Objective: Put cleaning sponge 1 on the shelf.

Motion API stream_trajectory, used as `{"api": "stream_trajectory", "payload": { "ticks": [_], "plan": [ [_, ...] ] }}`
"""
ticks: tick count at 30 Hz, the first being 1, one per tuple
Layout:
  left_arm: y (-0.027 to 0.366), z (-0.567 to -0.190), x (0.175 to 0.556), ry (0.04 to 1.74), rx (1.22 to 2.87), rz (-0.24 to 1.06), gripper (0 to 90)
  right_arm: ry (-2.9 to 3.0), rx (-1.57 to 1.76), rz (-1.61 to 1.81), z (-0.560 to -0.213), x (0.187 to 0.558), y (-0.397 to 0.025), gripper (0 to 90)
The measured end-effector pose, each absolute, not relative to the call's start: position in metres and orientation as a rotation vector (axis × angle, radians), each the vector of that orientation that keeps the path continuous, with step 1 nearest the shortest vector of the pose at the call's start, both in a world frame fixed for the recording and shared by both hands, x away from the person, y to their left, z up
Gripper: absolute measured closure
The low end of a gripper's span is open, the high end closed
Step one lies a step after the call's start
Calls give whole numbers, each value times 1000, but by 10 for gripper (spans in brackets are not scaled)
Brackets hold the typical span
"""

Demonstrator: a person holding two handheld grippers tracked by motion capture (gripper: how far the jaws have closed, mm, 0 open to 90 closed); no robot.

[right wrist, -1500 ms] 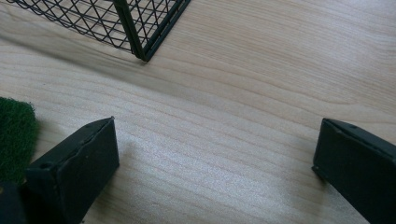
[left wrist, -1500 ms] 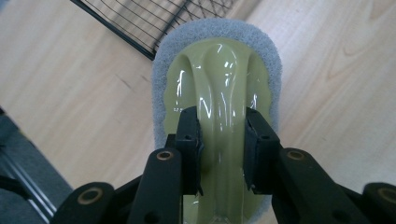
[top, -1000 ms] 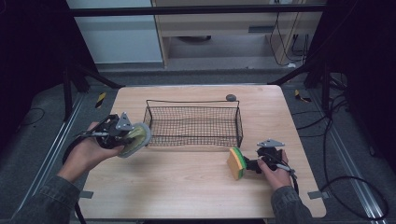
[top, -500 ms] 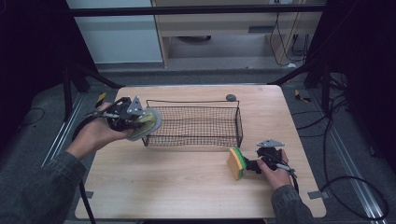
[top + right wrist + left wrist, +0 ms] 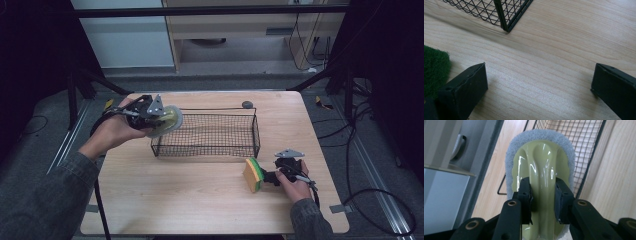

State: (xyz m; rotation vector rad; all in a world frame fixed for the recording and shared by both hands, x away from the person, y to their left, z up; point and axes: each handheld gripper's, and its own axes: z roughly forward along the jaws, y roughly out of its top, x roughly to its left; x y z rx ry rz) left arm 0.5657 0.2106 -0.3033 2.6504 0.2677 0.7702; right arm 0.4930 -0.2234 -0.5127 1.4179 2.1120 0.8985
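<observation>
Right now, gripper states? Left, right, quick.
Left gripper: closed on the green scrubber, held at the wire basket's left end.
Right gripper: open, holding nothing; sponge just beside it.

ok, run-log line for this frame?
left gripper: shut on pale green scrubber, at black wire basket rim | right gripper: open, beside yellow-green sponge

You're holding a pale green scrubber [image 5: 543,170] with a grey-white pad rim, tilted over the left end of the black wire basket [image 5: 206,134]. A yellow-and-green sponge [image 5: 253,175] is standing on edge on the wooden table, near the basket's right front corner.
</observation>
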Motion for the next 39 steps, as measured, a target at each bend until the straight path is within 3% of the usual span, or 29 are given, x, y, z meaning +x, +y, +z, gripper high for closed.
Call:
{"api": "stream_trajectory", "payload": {
  "ticks": [16, 39],
  "plan": [
    [187, -315, 583, 145, 2736, 813, 704, 2120, 1405, 899, -513, 491, -224, 7],
    [177, -331, 600, 88, 2756, 766, 704, 2120, 1404, 895, -513, 492, -222, 7]
  ]
}}
